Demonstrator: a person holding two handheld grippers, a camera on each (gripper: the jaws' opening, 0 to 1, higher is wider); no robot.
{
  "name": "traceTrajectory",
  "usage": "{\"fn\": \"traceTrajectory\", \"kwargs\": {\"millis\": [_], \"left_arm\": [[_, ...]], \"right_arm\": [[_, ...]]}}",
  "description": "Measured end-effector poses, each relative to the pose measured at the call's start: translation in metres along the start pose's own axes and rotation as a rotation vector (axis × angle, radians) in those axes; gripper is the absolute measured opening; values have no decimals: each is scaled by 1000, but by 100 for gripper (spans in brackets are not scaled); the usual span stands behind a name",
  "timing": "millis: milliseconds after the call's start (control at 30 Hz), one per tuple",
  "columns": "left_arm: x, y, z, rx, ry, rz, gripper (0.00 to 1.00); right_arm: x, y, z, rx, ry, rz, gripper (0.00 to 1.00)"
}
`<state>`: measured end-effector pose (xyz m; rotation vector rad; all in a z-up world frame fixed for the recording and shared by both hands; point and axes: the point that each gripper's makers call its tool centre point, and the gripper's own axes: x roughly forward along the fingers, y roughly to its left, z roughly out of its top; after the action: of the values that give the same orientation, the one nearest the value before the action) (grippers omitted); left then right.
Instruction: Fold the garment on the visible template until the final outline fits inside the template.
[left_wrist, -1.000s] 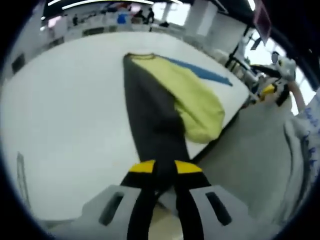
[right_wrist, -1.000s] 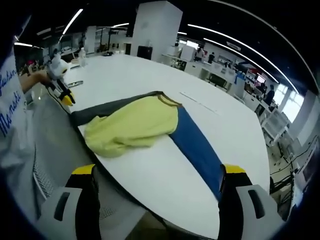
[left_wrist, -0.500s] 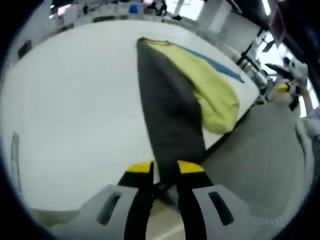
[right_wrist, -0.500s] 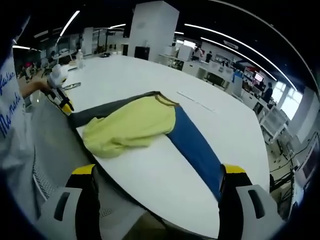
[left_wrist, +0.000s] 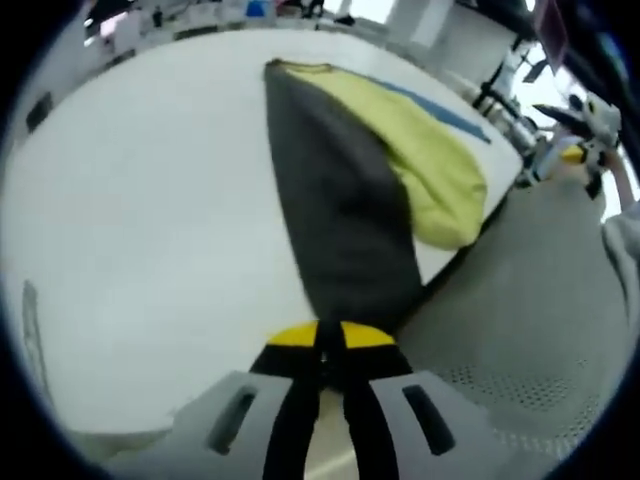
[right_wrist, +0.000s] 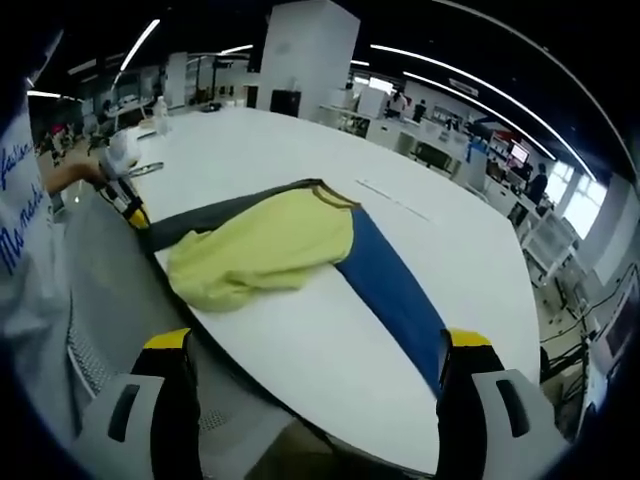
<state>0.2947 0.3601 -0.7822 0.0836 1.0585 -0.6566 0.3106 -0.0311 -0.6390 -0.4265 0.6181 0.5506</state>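
A garment lies on the white table (left_wrist: 150, 180) near its edge, with a yellow body (left_wrist: 420, 150), a dark grey sleeve (left_wrist: 340, 210) and a blue sleeve (left_wrist: 430, 105). My left gripper (left_wrist: 330, 335) is shut on the end of the grey sleeve, which runs taut from its jaws over the table edge. The right gripper view shows the yellow body (right_wrist: 265, 245) bunched, the grey sleeve (right_wrist: 210, 215) leading to the left gripper (right_wrist: 125, 200), and the blue sleeve (right_wrist: 395, 295) ending close to one jaw. My right gripper (right_wrist: 315, 345) is open, its jaws wide apart.
The table edge (right_wrist: 230, 360) runs under the garment, with a grey surface (right_wrist: 90, 290) below it. A person's white sleeve (right_wrist: 20, 200) is at the left. The right gripper (left_wrist: 560, 160) is off the table's side. A thin line (right_wrist: 395, 200) marks the table beyond the garment.
My left jaws have drawn closer together on the grey sleeve end, and the sleeve now looks wider and tauter. The right gripper view has hardly shifted.
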Motion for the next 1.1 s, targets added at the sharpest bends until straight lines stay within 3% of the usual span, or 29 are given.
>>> {"fn": "traceTrajectory", "kwargs": {"millis": [300,633,900,1100], "left_arm": [[-1,2,0,-21,21,-8,0],[-2,14,3,54,56,37,0],[-21,38,18,66,18,82,0],[-37,60,42,22,-87,123,0]], "right_arm": [[3,1,-1,0,7,-4,100],[7,8,0,29,-5,-6,100],[6,5,0,53,-21,-33,100],[6,7,1,58,-27,-32,100]]}}
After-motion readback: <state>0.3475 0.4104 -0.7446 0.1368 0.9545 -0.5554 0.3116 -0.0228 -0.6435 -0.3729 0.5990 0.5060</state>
